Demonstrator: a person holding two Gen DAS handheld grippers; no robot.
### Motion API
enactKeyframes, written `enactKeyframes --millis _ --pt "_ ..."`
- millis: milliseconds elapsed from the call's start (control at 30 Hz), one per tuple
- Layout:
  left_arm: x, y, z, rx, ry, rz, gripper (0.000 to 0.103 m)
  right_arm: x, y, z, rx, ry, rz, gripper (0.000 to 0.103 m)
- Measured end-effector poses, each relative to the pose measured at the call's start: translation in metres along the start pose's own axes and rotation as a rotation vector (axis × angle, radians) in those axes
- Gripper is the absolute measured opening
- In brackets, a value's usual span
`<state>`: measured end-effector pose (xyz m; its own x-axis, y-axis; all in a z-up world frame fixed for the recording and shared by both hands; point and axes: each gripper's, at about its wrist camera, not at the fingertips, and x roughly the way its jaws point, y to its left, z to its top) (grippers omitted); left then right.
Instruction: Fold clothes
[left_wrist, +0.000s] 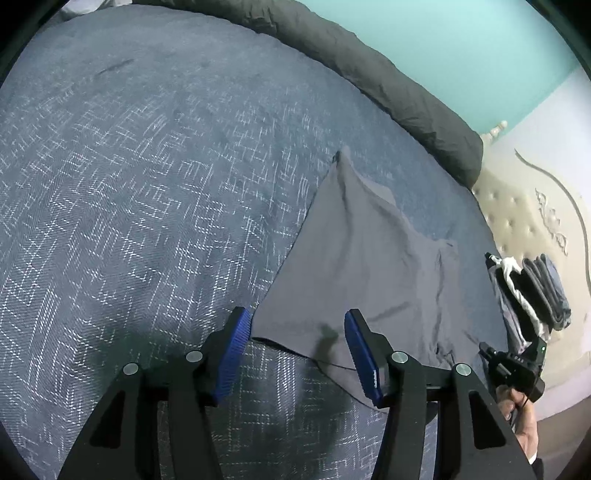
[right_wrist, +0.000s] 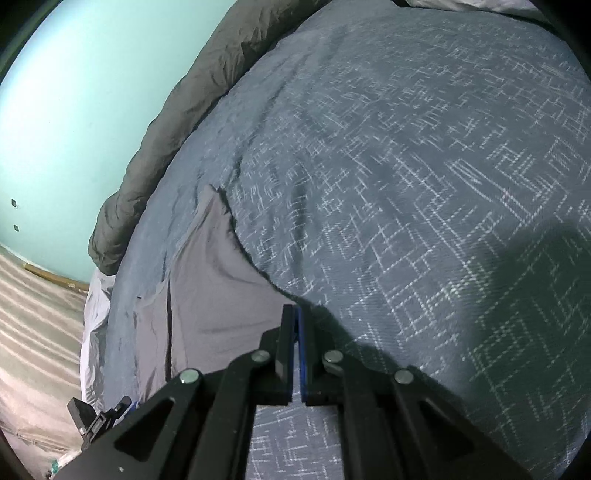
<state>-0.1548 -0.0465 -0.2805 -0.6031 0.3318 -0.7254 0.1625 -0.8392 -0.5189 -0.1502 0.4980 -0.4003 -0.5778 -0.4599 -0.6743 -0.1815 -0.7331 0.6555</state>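
A grey garment lies flat on the blue patterned bedspread. My left gripper hovers open over the garment's near left corner. Its blue pads stand on either side of the hem and do not press on it. In the right wrist view the same garment stretches away to the left. My right gripper is shut, with the garment's near right corner pinched at its tips. A hand holds the right gripper's black body at the lower right of the left wrist view.
A rolled dark grey duvet runs along the bed's far side by a teal wall. Several folded clothes are stacked near a cream tufted headboard. The bed's edge and striped floor lie to the left in the right wrist view.
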Motion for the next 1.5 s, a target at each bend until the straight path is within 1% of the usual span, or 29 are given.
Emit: enactKeyframes --millis 200,467,633,733,767,800,833,900,1000,1167,1267,1367,1500 --pt "0.002 0.0 0.0 0.011 0.004 0.007 0.056 0.002 0.0 -0.001 0.0 0.006 -0.002 0.002" --pt "0.004 -0.007 -0.003 0.066 0.013 0.055 0.056 0.011 0.007 -0.002 0.006 0.0 -0.004 0.003" --pt "0.004 0.0 -0.002 0.042 0.015 0.036 0.053 0.014 0.012 -0.002 0.007 0.0 0.0 0.003" --pt "0.006 0.001 -0.002 0.041 0.019 0.036 0.048 0.015 0.012 -0.003 0.013 0.0 0.004 0.004" --pt "0.007 0.001 -0.002 0.042 0.02 0.036 0.045 0.016 0.012 -0.003 0.013 0.001 0.004 0.004" --pt "0.007 0.002 -0.002 0.038 0.02 0.032 0.037 0.016 0.012 -0.003 0.013 0.003 0.003 0.004" --pt "0.007 0.004 -0.002 0.03 0.02 0.024 0.032 0.017 0.013 -0.003 0.013 0.004 0.003 0.004" --pt "0.008 0.007 -0.002 0.02 0.026 0.012 0.017 0.018 0.014 -0.002 0.012 0.004 0.002 0.004" --pt "0.007 0.003 -0.001 0.036 0.02 0.0 0.01 0.019 0.014 -0.002 0.015 0.004 0.001 0.004" --pt "0.003 0.001 0.001 0.045 -0.003 -0.01 0.004 0.017 0.011 -0.002 0.019 0.001 0.004 0.004" --pt "0.005 0.005 0.009 0.04 -0.017 -0.022 0.003 0.017 0.01 -0.002 0.022 -0.001 0.005 0.004" --pt "0.002 0.003 0.011 0.035 -0.025 -0.05 0.003 0.016 0.01 -0.001 0.02 0.001 0.003 0.004" --pt "-0.001 -0.005 0.017 0.032 -0.033 -0.109 0.003 0.015 0.008 0.001 0.039 0.004 0.006 0.004"
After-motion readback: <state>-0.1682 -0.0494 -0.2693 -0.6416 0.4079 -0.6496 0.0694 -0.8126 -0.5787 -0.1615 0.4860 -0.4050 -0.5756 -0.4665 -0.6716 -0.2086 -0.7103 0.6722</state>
